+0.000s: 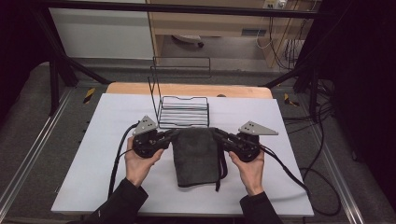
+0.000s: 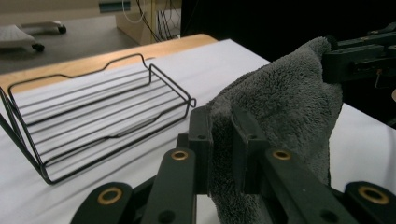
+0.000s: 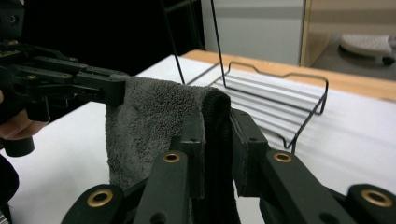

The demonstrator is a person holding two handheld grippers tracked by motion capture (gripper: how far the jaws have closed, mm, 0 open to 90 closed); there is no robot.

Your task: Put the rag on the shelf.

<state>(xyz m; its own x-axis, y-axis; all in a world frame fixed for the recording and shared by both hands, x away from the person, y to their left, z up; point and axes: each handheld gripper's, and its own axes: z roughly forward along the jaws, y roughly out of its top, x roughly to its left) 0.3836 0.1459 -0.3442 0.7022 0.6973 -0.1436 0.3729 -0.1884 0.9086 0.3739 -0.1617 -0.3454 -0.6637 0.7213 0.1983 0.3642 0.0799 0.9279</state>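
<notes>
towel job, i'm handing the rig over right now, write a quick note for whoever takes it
Left gripper: fingers shut on the grey towel at its upper left corner.
Right gripper: fingers shut on the upper right corner of the same towel.
Towel: folded, held stretched between the two grippers just in front of the black wire rack; its lower part reaches toward the white table.
Done: both corners gripped.
Left, as it looks: carry the towel to the rack, which has nothing in it, and release.

Left gripper [image 2: 222, 140] pinches the grey towel [image 2: 285, 107] beside a wire rack [image 2: 100, 121].
</notes>
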